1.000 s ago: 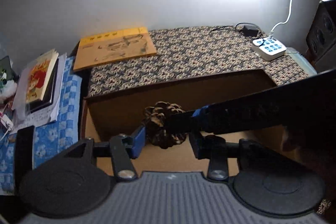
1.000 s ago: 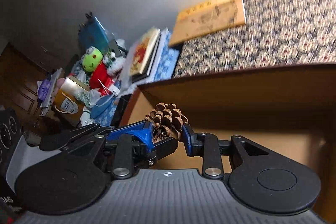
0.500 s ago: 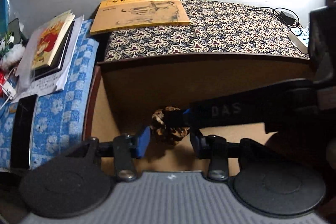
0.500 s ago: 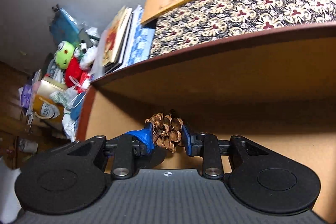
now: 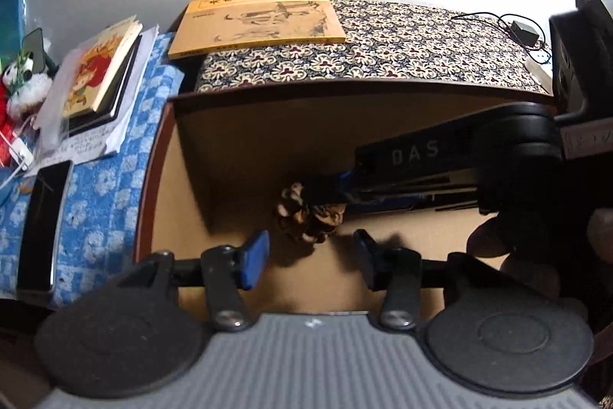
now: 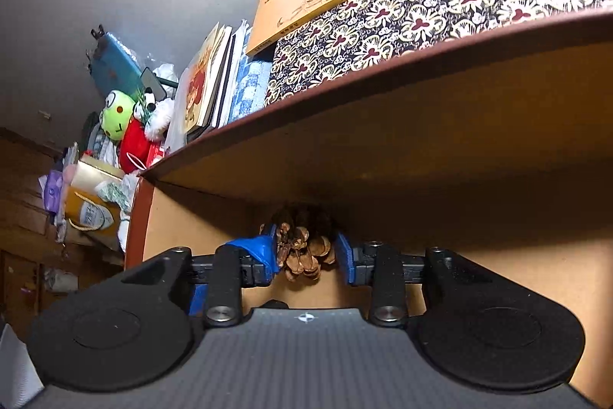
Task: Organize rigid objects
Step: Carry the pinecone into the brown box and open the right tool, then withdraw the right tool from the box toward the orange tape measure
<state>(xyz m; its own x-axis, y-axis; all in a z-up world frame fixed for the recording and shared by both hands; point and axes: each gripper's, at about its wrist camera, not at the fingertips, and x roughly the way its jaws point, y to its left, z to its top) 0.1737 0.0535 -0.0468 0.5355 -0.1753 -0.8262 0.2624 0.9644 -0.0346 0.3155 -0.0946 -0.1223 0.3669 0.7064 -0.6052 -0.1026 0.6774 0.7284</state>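
Observation:
A brown pine cone (image 6: 302, 250) sits between the blue pads of my right gripper (image 6: 306, 252), which is shut on it low inside an open cardboard box (image 6: 383, 125). In the left wrist view the same pine cone (image 5: 302, 217) rests near the box floor (image 5: 402, 229), with the right gripper (image 5: 345, 187) reaching in from the right. My left gripper (image 5: 310, 252) hovers just in front of the cone, open, with nothing between its fingers.
A patterned cloth surface (image 5: 402, 41) behind the box carries a yellow book (image 5: 256, 22) and a charger (image 5: 525, 31). Books (image 5: 95, 72) and a phone (image 5: 42, 221) lie on a blue checked cloth at left. Soft toys (image 6: 122, 125) crowd the far left.
The right gripper has carried the pine cone down deeper into the box. The left gripper has drawn back from the cone and its fingers have spread wider.

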